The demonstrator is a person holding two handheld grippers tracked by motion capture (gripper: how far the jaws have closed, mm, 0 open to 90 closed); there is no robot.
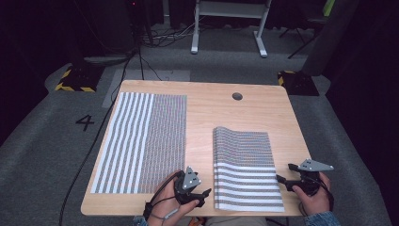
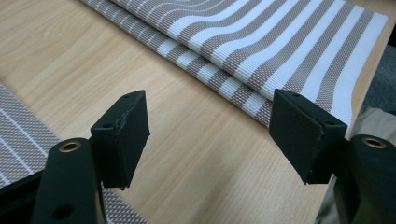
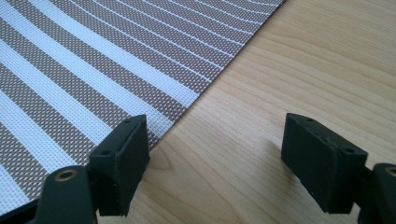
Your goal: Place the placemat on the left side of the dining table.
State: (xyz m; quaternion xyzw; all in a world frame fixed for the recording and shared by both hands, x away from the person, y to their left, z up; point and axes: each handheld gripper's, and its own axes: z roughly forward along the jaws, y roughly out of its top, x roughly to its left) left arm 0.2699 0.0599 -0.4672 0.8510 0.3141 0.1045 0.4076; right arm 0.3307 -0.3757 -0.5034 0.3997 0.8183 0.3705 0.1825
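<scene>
While both hands are hovering at the wooden table (image 1: 211,113)'s near edge, left gripper (image 1: 203,194) jaws gaping beside folded brown-and-white striped woven mat (image 1: 244,165), right gripper (image 1: 282,175) jaws spread too, nothing gripped.

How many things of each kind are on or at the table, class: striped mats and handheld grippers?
Striped mats: 2, the flat mat and the folded mat
Handheld grippers: 2, the left gripper and the right gripper
Total: 4
</scene>
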